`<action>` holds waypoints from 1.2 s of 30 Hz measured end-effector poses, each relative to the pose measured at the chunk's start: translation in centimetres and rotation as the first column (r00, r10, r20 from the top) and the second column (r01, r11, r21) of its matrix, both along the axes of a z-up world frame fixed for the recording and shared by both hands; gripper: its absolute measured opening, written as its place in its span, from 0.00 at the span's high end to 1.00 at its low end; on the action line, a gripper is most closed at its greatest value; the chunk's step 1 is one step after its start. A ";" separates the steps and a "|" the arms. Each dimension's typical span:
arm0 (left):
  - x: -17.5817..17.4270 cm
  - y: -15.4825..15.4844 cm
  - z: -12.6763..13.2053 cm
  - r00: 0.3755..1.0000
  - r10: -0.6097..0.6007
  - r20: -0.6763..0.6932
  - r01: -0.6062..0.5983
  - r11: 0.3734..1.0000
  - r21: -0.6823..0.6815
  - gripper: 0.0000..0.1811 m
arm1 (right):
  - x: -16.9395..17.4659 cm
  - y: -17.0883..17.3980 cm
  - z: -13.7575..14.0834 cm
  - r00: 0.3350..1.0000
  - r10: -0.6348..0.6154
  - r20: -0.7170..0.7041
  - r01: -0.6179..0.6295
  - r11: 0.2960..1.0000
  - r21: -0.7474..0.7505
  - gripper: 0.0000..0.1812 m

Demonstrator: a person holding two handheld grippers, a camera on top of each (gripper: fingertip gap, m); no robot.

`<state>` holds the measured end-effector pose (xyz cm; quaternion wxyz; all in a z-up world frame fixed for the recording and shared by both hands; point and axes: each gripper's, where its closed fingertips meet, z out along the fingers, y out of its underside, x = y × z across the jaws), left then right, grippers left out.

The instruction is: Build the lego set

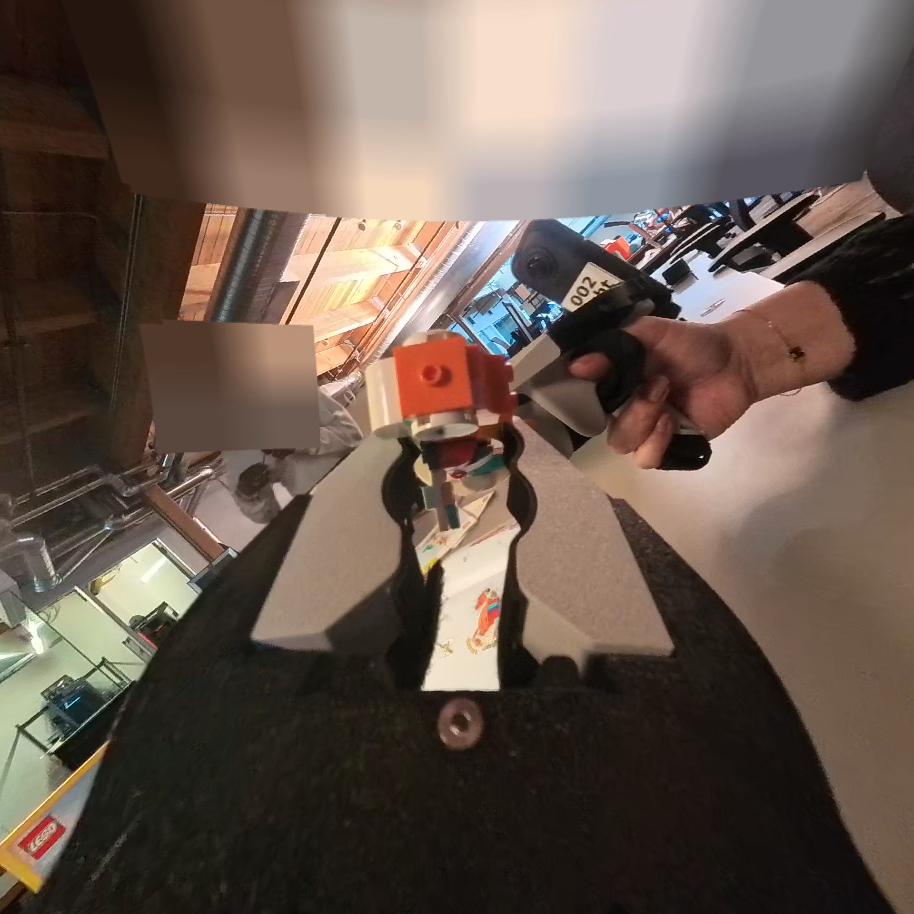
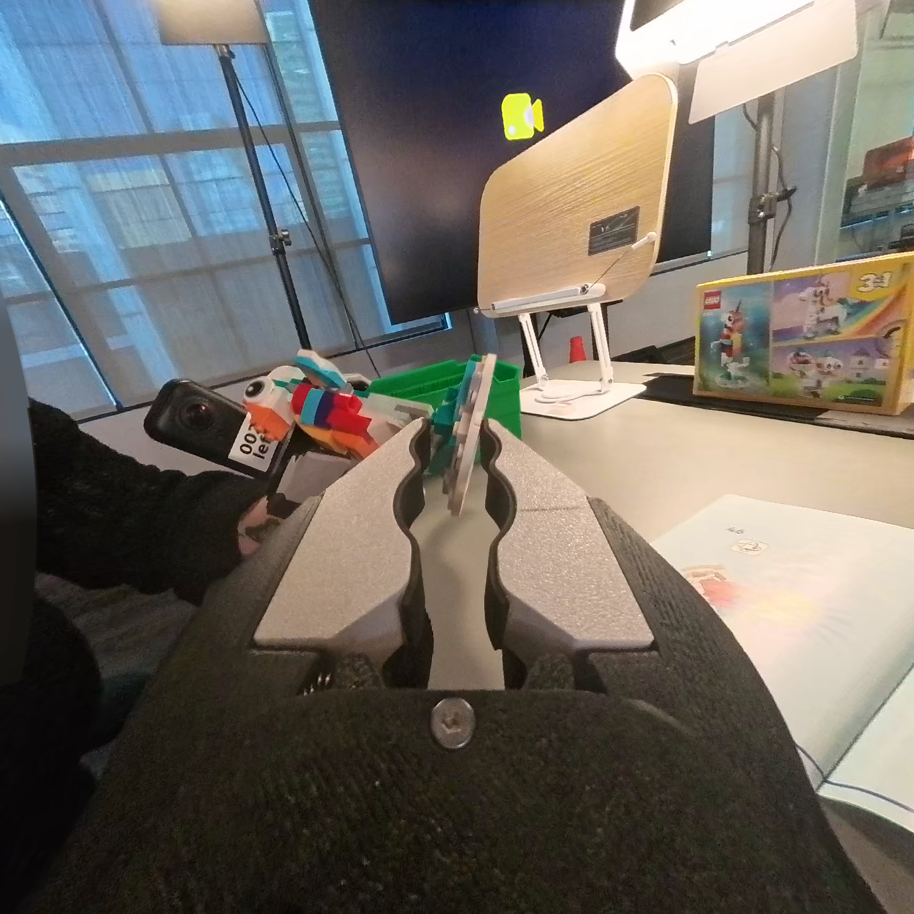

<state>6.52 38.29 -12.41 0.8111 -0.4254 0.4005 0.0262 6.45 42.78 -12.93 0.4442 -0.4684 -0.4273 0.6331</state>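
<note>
My left gripper [image 1: 460, 442] is shut on a colourful lego model [image 1: 430, 383] with an orange block, white round parts and red bricks, held up in the air. In the right wrist view the same model [image 2: 321, 410] shows a big eye, red, orange and teal bricks. My right gripper [image 2: 455, 437] is shut on a flat grey plate with teal parts [image 2: 470, 445], held on edge close beside the model. In the left wrist view the right gripper [image 1: 524, 395], held by a hand [image 1: 692, 376], touches the model's red side.
A green bin [image 2: 499, 390] stands behind the plate. A lego box [image 2: 801, 346] and a wooden book stand [image 2: 573, 207] stand at the back right. An open instruction booklet [image 2: 791, 618] lies on the grey table [image 2: 643, 445]. A dark sleeve [image 2: 123, 519] is at the left. Some 5 centimetres of space lies between my two pairs of fingers.
</note>
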 end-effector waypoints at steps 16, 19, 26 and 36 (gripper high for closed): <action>0.0 0.4 -0.7 0.999 0.020 -0.047 -0.020 1.000 -0.002 0.83 | 0.0 0.1 -0.9 0.999 0.037 0.039 -0.036 0.999 -0.008 0.90; -0.2 0.7 -0.8 0.999 0.029 -0.044 -0.029 1.000 -0.008 0.83 | 0.0 0.3 -0.9 0.999 0.040 0.026 -0.039 0.998 -0.052 0.90; -0.3 1.3 -0.9 0.999 0.054 -0.002 -0.054 0.997 -0.059 0.84 | -0.2 0.8 -1.0 1.000 -0.025 0.006 0.026 0.999 -0.030 0.90; -1.0 2.0 -0.8 0.986 0.021 0.163 0.009 0.984 -0.176 0.83 | -0.4 1.0 -1.2 0.997 -0.080 -0.019 0.080 0.997 0.023 0.90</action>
